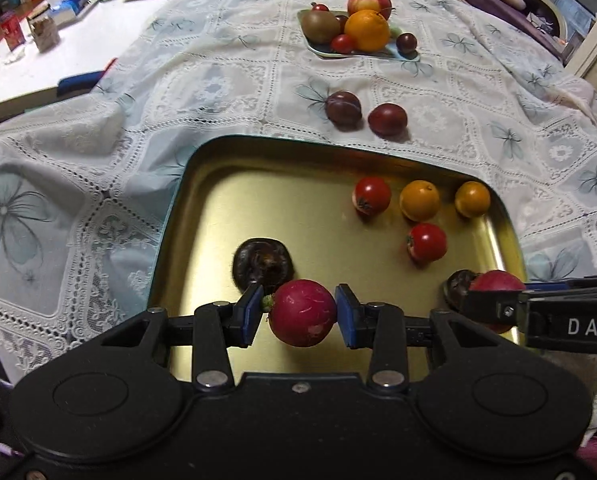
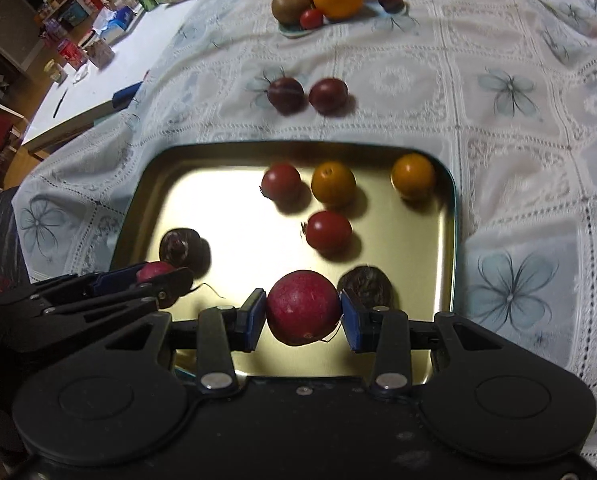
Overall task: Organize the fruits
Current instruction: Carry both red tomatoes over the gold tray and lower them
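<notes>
Between each gripper's fingers (image 1: 250, 312) sits a clamped radish (image 1: 302, 312).

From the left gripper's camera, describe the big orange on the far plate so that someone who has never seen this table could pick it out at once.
Look past the gold tray to the small pale plate at the far end of the flowered tablecloth. The orange sits at the front of the pile, between the brown kiwi and a dark plum. It is the only bright orange fruit there, and among the biggest.
</notes>
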A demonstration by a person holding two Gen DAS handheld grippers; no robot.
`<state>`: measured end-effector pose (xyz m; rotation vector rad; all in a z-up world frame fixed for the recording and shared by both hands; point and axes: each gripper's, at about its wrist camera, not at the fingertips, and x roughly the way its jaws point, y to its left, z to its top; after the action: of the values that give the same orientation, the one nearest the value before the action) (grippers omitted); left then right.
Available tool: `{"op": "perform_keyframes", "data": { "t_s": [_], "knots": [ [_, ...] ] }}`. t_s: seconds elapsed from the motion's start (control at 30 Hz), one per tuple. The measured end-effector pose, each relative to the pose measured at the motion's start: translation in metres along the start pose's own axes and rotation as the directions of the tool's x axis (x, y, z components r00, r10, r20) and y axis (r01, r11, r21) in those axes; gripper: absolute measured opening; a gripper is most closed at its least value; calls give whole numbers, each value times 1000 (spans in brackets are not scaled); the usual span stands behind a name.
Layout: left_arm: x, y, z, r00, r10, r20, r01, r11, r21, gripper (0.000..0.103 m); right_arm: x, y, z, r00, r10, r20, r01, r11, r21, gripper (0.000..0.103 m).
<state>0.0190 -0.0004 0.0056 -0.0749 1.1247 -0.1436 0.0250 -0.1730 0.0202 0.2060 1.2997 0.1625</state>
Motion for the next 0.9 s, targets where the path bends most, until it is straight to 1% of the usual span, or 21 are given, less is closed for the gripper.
{"op": "perform_keyframes", "data": {
  "t_s": [0.17,0.27,0.43,0.53,0.73,0.9],
  "knots": [
    [-2,-5,-6,998,62,26,-62,998,15,47,-3,0,-7,1000,-11,9,11,1000,-10,41],
    [0,-8,-9,997,76,22,-77,997,25,47,-8,2,-10,1000,5,25,-4,1000,-31,41],
    [6,-15,-11,996,85,4,-85,996,39,47,-14,5,-15,998,7,54,-3,998,-68,41],
    [9,-17,-13,996,87,-4,-87,995,48,47,-13,5,-16,998,5,58,0,997,-79,41],
    [14,-16,-12,996,87,-19,-86,995,44,47,-8,8,-18,999,-6,41,10,995,-99,41],
    [22,-15,-11,996,77,-45,-75,996,44,47,-1,9,-17,1000,3,14,-1,994,-108,41]
  ]
}}
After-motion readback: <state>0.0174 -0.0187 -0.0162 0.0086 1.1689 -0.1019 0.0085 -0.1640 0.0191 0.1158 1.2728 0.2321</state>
